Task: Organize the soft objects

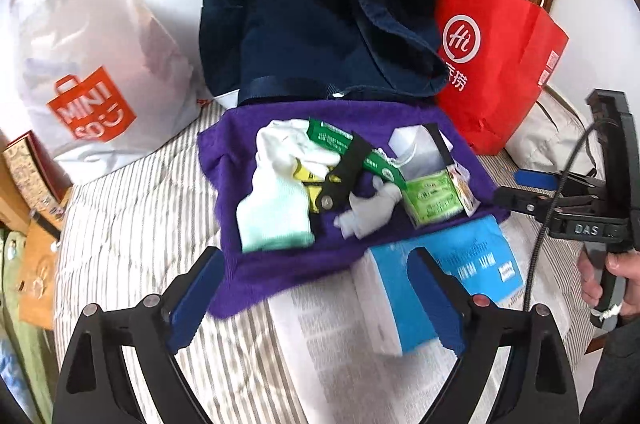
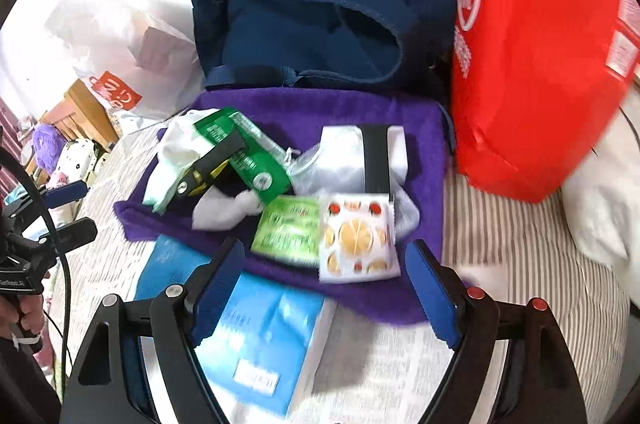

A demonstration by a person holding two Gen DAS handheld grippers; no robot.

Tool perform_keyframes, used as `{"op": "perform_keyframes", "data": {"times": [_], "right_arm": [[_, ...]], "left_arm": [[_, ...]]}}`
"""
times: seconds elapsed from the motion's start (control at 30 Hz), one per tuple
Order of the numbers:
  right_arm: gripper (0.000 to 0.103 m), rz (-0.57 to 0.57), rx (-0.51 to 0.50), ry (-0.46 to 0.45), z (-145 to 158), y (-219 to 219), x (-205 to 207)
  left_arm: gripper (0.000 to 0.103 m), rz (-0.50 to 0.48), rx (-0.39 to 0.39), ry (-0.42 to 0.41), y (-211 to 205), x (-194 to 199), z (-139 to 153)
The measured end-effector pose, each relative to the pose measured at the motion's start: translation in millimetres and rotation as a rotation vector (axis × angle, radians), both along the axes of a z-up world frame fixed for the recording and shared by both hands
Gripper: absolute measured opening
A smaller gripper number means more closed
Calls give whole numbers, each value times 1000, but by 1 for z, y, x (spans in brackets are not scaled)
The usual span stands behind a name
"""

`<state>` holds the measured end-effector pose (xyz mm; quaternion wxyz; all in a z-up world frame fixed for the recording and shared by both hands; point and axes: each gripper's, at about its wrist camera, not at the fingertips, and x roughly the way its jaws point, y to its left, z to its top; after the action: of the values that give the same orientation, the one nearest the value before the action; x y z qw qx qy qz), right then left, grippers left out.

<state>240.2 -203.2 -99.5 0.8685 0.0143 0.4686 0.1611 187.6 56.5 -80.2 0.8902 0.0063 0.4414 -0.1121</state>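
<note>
Evidently between grasps: both the left gripper (image 1: pixel 316 298) and right gripper (image 2: pixel 328 288) hang with jaws spread wide and empty above the purple towel (image 1: pixel 280 264). On the towel lie two white gloves (image 1: pixel 276 196), two green packets (image 1: pixel 430 198) and one fruit-print pack (image 2: pixel 358 244); one blue box (image 1: pixel 476 256) sits at its near edge. Behind it stand three bags. Next, I judge, a gripper must descend onto one soft item.

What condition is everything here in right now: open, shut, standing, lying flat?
Left gripper: open, holding nothing.
Right gripper: open, holding nothing.
Navy fabric tote bag: standing, mouth open.
Red paper shopping bag: upright.
Purple fleece cloth: spread flat, small items piled on it.
Blue-and-white box: lying flat, closed.
</note>
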Motion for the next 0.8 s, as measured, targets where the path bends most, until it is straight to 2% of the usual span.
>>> {"op": "perform_keyframes", "data": {"times": [0.1,0.23,0.33,0.63,0.8], "right_arm": [[83,-23,-20,-12,9,-3,-25],[91,-42,-28,-32,21,-7,-62],[99,-59,-41,-22,28,-12,-88],[103,-152,-52,-26,45,-35,-143],[103,-174,-24,-32,57,-45,-162]], "left_arm": [[96,24,8,-2,-2,-18,5],[102,55,3,-14,-7,-39,17],[102,71,23,-22,-17,-54,27],[103,105,50,-49,-49,-97,55],[103,127,53,-60,-64,-115,69]]}}
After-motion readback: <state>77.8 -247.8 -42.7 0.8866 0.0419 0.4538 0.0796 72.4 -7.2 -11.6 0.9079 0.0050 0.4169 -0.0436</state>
